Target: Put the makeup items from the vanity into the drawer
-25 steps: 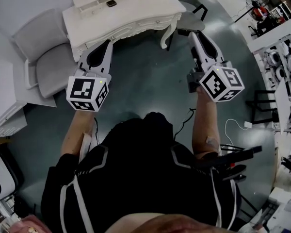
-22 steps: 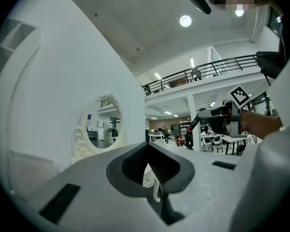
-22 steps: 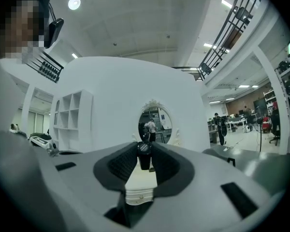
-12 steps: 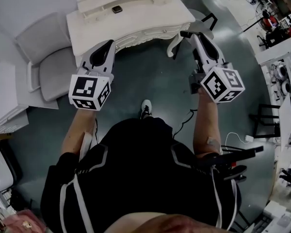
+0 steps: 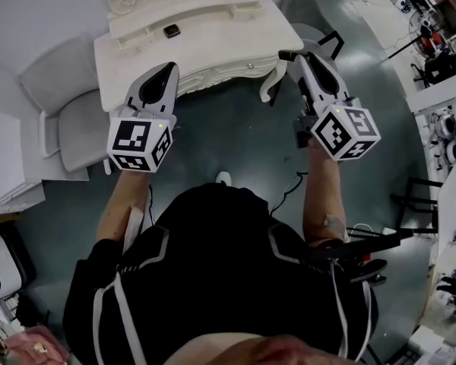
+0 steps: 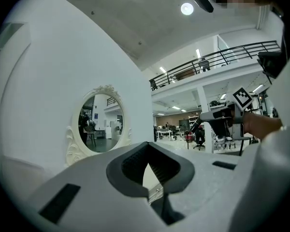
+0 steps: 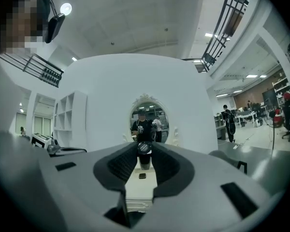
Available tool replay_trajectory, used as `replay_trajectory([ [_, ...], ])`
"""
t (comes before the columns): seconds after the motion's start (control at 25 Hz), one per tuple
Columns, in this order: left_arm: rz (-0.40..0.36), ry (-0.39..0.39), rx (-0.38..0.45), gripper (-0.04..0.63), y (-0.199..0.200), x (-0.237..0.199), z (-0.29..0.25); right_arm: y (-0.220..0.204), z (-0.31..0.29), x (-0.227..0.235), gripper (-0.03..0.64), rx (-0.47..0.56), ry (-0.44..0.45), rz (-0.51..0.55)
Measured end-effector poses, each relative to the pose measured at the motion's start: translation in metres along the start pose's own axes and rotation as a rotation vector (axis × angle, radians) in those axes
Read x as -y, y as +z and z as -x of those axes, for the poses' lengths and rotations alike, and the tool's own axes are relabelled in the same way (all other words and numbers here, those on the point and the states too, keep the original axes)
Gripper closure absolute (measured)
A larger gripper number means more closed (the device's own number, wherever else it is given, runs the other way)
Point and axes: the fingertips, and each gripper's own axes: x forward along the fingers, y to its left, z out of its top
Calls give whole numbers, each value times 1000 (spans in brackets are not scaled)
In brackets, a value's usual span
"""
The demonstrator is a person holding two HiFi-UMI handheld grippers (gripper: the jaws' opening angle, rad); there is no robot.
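Person has stepped closer to the vanity (image 5: 228, 33): left gripper (image 5: 169, 68) now overlaps its front edge, right gripper (image 5: 287, 55) reaches its front-right leg.

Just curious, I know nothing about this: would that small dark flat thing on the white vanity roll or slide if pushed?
The small dark item lies flat and low, so it probably would not roll or tip. On the smooth-looking vanity top a push would likely slide it. It looks small, so probably light, though its material is unclear.
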Motion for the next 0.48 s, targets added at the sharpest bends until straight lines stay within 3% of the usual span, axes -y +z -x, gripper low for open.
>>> replay_trajectory([
  [0.48, -23, -26, -54, 592, -5, 42, -104, 0, -27, 101, 522, -9, 10, -22],
])
